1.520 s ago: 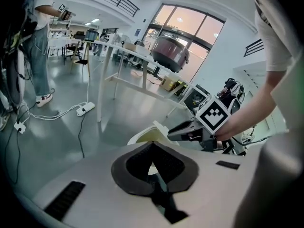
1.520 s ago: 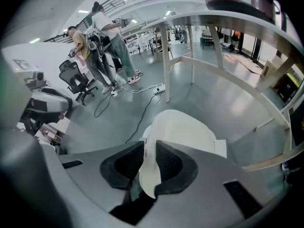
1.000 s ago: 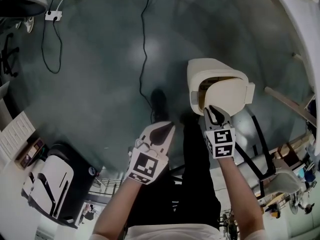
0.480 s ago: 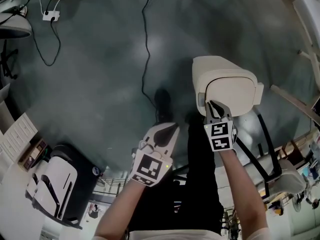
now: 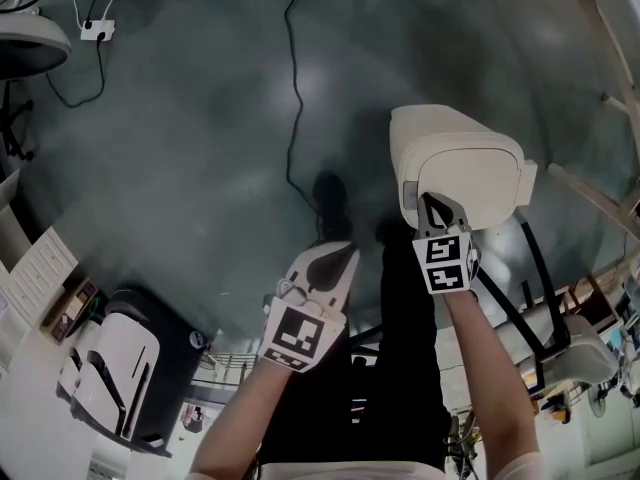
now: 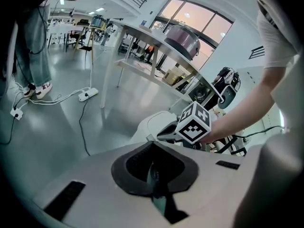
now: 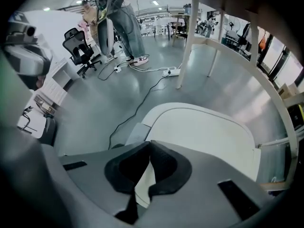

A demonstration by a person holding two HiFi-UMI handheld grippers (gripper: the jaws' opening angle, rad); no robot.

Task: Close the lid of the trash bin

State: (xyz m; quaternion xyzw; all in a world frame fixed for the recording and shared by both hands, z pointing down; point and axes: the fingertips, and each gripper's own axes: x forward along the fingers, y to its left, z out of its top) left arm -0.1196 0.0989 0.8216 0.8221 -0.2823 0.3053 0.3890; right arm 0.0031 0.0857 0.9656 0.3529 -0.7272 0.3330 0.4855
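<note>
As the head view showed it, the cream trash bin point(image 5: 425, 133) stood on the grey floor point(image 5: 200, 148), just ahead of the person and to their right. Its lid point(image 5: 470, 173) lay down over the body, and no dark opening showed beneath it. The right gripper point(image 5: 433, 206) reached out to the lid's near edge, its tip over that edge and seemingly resting on it. In the right gripper view its two jaws met at their tips with nothing held between them, and the pale lid filled the picture just beyond them, flat, with an even seam running round its rim. The left gripper point(image 5: 338, 260) hung apart from the bin, over the floor beside the person's dark trouser leg. Its jaws were likewise closed together on nothing, and it had no part in the work.

By these pictures the closing step looked to be at its end: the lid appeared to be down, pressed there by the closed tip of the right gripper and not gripped. Whether it had seated fully along the far, hinged side could not be told from either view. The next move probably called for a short, firm press straight down on the near edge to settle the lid. The right gripper would then lift cleanly upward, so that the tip did not catch the rim and drag the lid open again. A black cable point(image 5: 291, 88) trailed across the floor well clear of the bin.
</note>
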